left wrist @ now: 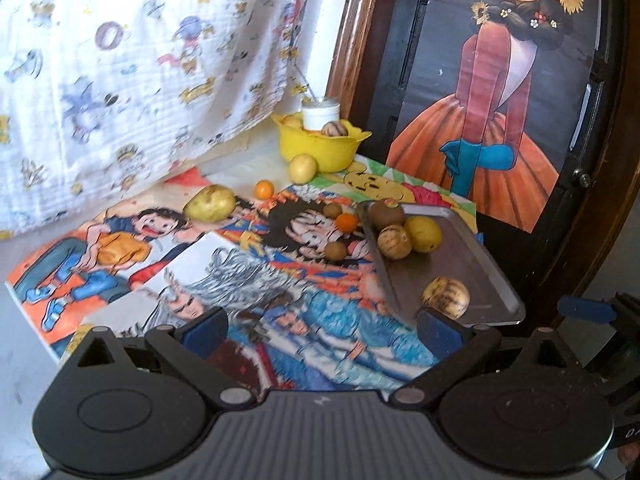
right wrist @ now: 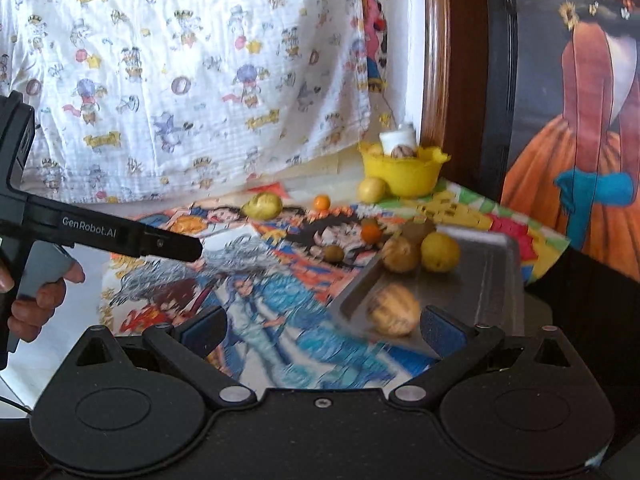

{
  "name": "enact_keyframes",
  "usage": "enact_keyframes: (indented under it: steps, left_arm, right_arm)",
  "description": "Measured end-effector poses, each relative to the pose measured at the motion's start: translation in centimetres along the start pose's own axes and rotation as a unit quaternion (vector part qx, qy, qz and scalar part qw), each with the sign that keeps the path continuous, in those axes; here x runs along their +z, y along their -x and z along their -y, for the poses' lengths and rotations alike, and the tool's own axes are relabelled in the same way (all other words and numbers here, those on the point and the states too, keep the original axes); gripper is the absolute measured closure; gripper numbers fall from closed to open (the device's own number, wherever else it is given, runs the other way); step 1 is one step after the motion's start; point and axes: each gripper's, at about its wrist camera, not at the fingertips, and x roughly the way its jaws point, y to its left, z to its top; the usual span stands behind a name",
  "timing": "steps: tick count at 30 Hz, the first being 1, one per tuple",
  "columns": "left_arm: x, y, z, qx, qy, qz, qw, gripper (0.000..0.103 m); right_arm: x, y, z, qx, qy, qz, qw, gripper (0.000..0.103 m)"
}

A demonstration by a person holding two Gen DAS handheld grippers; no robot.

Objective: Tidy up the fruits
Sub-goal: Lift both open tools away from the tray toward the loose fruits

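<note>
A: Where's the fruit?
B: Four pieces on the tray (left wrist: 472, 256), three in the bowl (left wrist: 320, 148), six loose on the bench (left wrist: 24, 344).
A: The fingers?
B: Left gripper (left wrist: 324, 326) and right gripper (right wrist: 324, 326) both spread, holding nothing.

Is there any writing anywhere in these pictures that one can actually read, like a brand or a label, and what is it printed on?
"GenRobot.AI": white letters on the black body of the left gripper, seen from the right wrist camera.
Yellow lettering repeated on the cartoon-print cloth: too blurred to read.
Marks on the comic posters under the fruit: drawings only, no legible words.
White letters at the right edge of the left wrist view: cut off, unreadable.
</note>
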Motion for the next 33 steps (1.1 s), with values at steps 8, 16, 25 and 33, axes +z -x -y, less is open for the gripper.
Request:
enact_keyframes:
  steps: [8, 16, 25, 33]
  left_arm:
    - [-0.9, -0.1, -3.8, 0.024, 0.004, -0.025, 0.9994, 0.0]
    - [-1.0, -1.2, -8.5, 0.057, 0.025, -0.052, 0.9967, 0.0]
    - [0.6, -3.9, -11.0, 0.071, 0.002, -0.068, 0.9952, 0.0]
    - [3.3, -6.3, -11.3, 0.064, -0.038, -0.052, 0.9959, 0.0]
  right_arm:
    - [-0.4, -1.9, -3.2, 0.023, 0.021, -0.039, 0.999, 0.001]
    - [0.3, -5.4, -4.8, 0.05, 0.031, -0.064, 0.996, 0.001]
    - [2.4, -8.6, -5.5, 0.027, 0.08, -0.026, 0.996, 0.001]
    - [5.3, -10.7, -4.3, 0.039, 0.113, -0.016, 0.993, 0.001]
